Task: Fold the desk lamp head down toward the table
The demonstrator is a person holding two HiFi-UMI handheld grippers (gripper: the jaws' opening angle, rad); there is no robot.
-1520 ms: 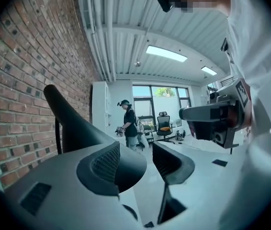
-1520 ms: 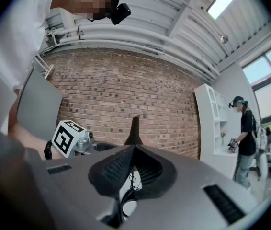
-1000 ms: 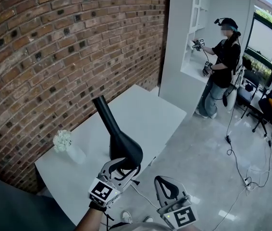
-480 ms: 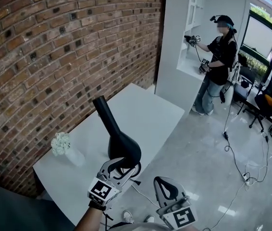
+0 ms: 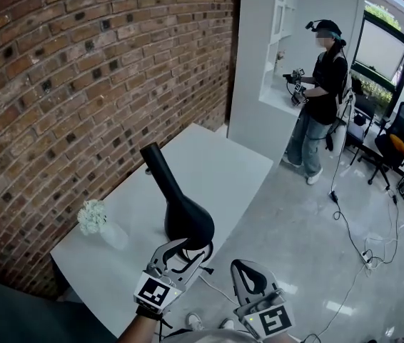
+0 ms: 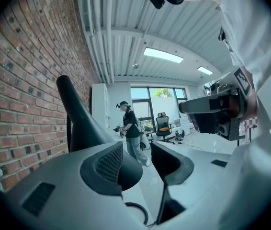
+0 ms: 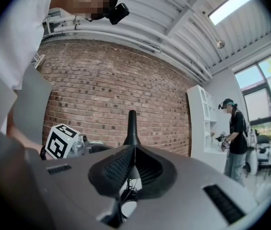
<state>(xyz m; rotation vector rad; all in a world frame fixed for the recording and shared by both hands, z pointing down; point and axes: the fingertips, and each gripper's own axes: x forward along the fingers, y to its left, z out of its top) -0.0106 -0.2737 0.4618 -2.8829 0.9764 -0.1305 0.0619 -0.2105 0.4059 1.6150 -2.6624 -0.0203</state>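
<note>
A black desk lamp (image 5: 186, 220) stands on the white table (image 5: 216, 166), near its front edge. Its wide rounded part is low and its slim stem slants up and left to a tip (image 5: 150, 151). My left gripper (image 5: 181, 249) is open just below the wide part, close to its lower edge. In the left gripper view the lamp stem (image 6: 74, 116) rises left of the jaws and my left gripper (image 6: 138, 164) holds nothing. My right gripper (image 5: 245, 274) is shut and empty, off the table's edge. In the right gripper view the stem (image 7: 131, 127) shows beyond my right gripper (image 7: 133, 169).
A small vase of white flowers (image 5: 99, 219) stands at the table's left end by the brick wall (image 5: 81, 84). A person (image 5: 320, 98) stands by a white shelf unit (image 5: 266, 70). Cables (image 5: 348, 224) lie on the floor, with an office chair (image 5: 395, 145) at far right.
The lamp has stayed in place. My left gripper has dropped slightly toward the front edge. The person in the background has turned away from the shelf.
</note>
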